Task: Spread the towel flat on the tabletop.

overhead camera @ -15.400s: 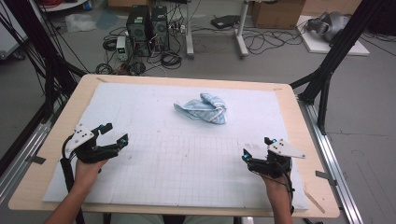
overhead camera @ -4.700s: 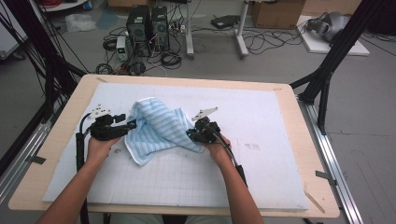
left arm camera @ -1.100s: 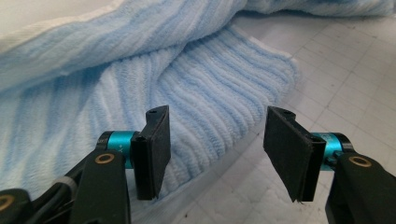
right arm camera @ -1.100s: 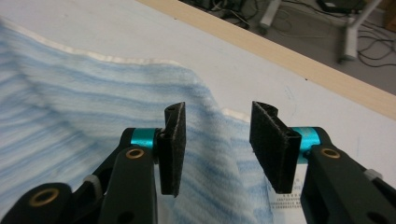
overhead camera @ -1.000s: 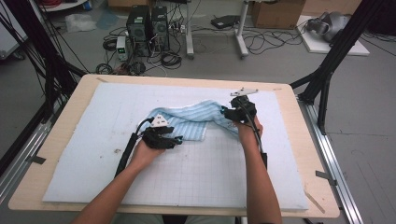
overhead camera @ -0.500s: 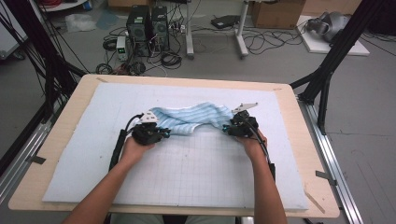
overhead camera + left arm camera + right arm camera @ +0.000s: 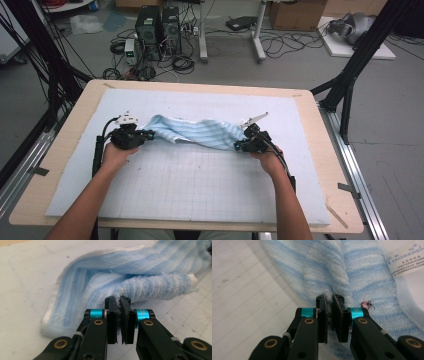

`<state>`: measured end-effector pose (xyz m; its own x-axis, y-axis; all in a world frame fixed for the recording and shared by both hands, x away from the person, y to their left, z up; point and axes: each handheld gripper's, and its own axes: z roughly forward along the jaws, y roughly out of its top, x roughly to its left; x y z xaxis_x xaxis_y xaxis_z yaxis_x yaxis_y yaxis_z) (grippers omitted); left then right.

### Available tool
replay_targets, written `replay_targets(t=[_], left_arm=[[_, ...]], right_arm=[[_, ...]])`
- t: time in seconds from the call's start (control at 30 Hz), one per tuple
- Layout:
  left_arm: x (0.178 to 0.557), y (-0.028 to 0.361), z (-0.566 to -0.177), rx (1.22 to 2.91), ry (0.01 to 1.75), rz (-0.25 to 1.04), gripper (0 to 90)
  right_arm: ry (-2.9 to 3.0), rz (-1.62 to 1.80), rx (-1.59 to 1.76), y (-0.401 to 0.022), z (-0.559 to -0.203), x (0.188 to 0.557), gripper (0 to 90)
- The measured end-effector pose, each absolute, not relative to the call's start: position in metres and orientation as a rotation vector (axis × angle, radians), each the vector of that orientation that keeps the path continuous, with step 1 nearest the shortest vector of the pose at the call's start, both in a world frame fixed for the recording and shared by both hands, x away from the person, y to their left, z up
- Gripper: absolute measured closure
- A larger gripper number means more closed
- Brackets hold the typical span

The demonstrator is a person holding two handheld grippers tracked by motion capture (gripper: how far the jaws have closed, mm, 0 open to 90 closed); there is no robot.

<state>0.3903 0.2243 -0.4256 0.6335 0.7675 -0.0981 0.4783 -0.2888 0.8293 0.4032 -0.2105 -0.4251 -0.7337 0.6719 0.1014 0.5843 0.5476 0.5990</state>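
Worktop (image 7: 70, 145) with one pale gridded mat (image 7: 200, 185) over it; largest loose item is one blue-and-white striped towel (image 7: 200, 132), bunched into a long rope across the mat's middle, running roughly 9 to 3 o'clock between both hands.

Left claw (image 7: 145, 134) sits at the towel's 9 o'clock end. In the left gripper view the claw (image 7: 119, 303) is pinched nearly shut on a fold of towel (image 7: 140, 282) edge; fabric is squeezed between the pads. Right claw (image 7: 241, 145) is at the 3 o'clock end. In the right gripper view the claw (image 7: 330, 302) has just been closing, and it now bites a ridge of towel (image 7: 322, 272) with terry between the pads. One white care label (image 7: 405, 261) lies at about 1 o'clock from that claw, with a small pink thread tuft (image 7: 367, 305) just beside the right jaw.

Step in hand, as I judge it: stretching the towel out flat. To do it well, keep both grips tight, draw the hands apart evenly along the 9–3 line, lift slightly so the folds drop out, then lay it down without twisting. The grips look to be on bunched folds, not clean corners, so it may need regripping.

Count: one worktop, one mat, one towel, two claws, one label.
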Motion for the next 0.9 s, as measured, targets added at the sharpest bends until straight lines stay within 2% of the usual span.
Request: replay_targets(t=[0.37,0.4,0.5,0.6,0.73,0.9], left_arm=[[0.39,0.261,-0.425,1.939,1.065,0.457,84.8],[0.39,0.262,-0.424,1.952,1.059,0.459,84.8],[0.389,0.261,-0.424,1.963,1.05,0.466,84.8],[0.389,0.258,-0.425,1.965,1.047,0.471,84.8],[0.388,0.258,-0.425,1.972,1.042,0.471,84.8],[0.387,0.259,-0.426,1.958,1.046,0.463,84.7]], right_arm=[[2.813,1.04,1.007,-0.195,-0.427,0.387,82.6],[2.82,1.053,0.988,-0.193,-0.426,0.386,80.6],[2.758,1.171,0.965,-0.192,-0.419,0.388,65.5],[2.649,1.271,0.955,-0.19,-0.407,0.395,59.4],[2.566,1.199,0.904,-0.176,-0.395,0.412,57.9],[2.61,1.009,0.859,-0.143,-0.405,0.441,54.7]])
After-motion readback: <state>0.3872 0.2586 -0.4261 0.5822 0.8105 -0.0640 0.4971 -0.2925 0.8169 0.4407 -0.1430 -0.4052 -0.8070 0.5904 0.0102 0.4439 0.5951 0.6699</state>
